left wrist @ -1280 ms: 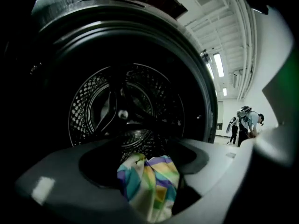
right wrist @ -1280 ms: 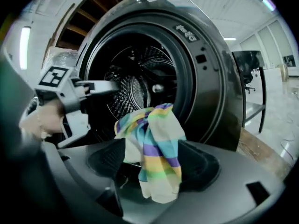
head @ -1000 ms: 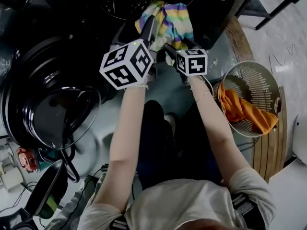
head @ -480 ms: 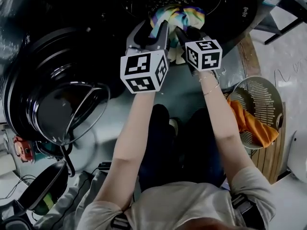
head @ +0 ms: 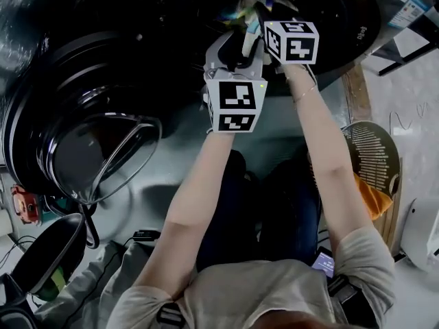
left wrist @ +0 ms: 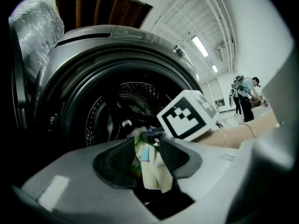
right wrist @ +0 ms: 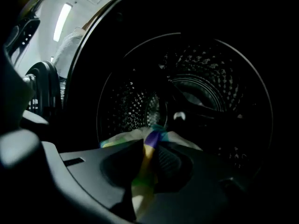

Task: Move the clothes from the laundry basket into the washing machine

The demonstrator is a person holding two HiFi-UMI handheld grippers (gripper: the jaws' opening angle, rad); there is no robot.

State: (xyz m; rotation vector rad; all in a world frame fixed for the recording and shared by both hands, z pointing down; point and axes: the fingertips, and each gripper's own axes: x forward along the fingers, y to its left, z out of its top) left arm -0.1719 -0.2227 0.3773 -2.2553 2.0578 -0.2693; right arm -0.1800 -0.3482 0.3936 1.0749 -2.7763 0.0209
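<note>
A striped pastel cloth [head: 248, 7] hangs at the mouth of the washing machine's drum [head: 322, 5]. Both grippers hold it there. My left gripper [head: 237, 41] has the cloth's pale folds [left wrist: 152, 171] between its pads and its jaws are closing on them. My right gripper [head: 258, 16] is a little farther in, with its marker cube [left wrist: 188, 116] just right of the left jaws. It is shut on a purple, yellow and green fold [right wrist: 141, 178], facing the perforated drum [right wrist: 196, 92]. An orange garment [head: 374, 199] lies in the white laundry basket [head: 374, 153] at the right.
The machine's round glass door [head: 103, 157] stands swung open at the left. The person's legs [head: 267, 211] are below the arms in the head view. A wooden edge [head: 394, 218] runs beside the basket. People [left wrist: 245, 94] stand far off in the hall.
Both grippers have moved up the frame with the striped cloth, from in front of the opening into the drum's mouth. The basket has slid toward the right edge of the view.
</note>
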